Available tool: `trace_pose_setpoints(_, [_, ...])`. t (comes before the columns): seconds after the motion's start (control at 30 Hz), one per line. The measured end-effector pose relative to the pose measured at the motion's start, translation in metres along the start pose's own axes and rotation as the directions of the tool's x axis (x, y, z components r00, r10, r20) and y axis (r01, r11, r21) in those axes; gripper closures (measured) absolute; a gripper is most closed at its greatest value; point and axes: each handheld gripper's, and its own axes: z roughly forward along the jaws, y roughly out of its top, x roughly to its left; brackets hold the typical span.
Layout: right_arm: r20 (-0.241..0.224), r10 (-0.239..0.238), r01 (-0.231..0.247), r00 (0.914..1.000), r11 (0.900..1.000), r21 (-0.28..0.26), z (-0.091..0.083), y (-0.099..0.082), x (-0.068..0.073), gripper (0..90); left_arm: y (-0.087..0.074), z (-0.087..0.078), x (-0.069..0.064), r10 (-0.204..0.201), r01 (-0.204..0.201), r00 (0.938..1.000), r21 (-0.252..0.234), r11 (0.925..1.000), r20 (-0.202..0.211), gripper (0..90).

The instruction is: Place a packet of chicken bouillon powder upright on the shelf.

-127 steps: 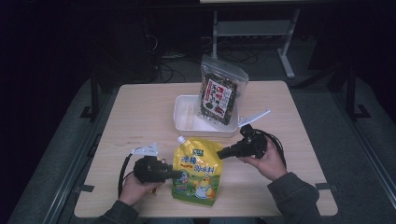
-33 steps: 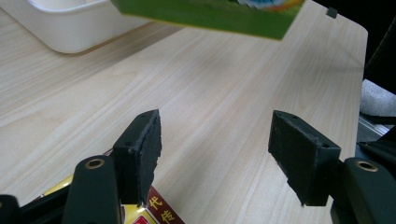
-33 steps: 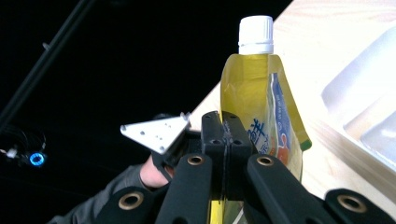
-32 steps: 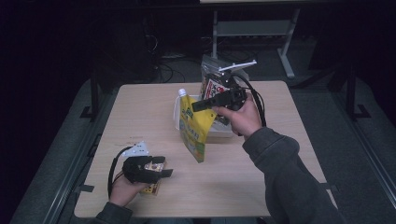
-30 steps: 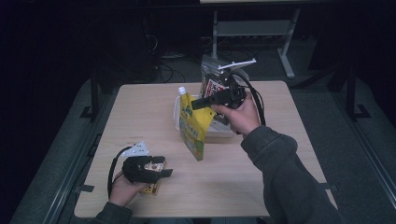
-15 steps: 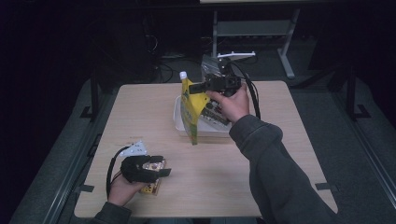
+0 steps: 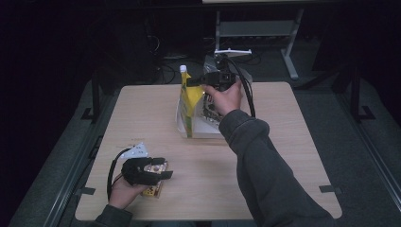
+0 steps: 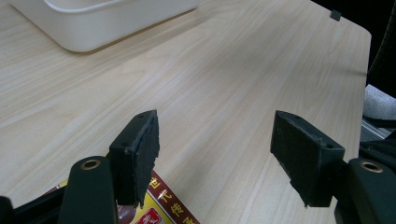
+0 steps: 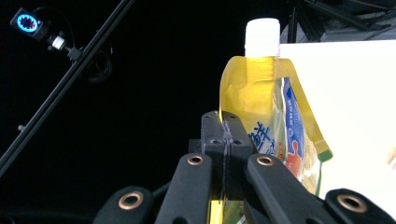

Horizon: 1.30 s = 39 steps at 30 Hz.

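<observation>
Pouch (image 7: 188, 101): soft, liquid-heavy, slick — we grip its top edge, right jaws clenched; left jaws released above a packet (image 7: 154, 182).

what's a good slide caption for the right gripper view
Right gripper clamped shut on the edge of a yellow spouted refill pouch with a white cap, dark background behind.
</observation>
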Motion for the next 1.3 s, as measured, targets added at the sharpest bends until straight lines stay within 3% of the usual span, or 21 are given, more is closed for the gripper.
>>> trace_pose_setpoints(0.47, [0.069, -0.003, 0.007, 0.9976, 0.9981, -0.061, 0.017, 0.008, -0.013, 89.4, -0.001, 0.000, 0.001, -0.006, 0.006, 1.0000, 0.000, 1.0000, 0.004, 31.9])
trace_pose_setpoints(1.3, [0.088, -0.010, 0.018, 0.9961, 0.9963, -0.084, 0.048, 0.005, -0.024, 89.3, -0.001, -0.002, 0.000, -0.005, 0.005, 1.0000, -0.008, 1.0000, 0.007, 31.5])
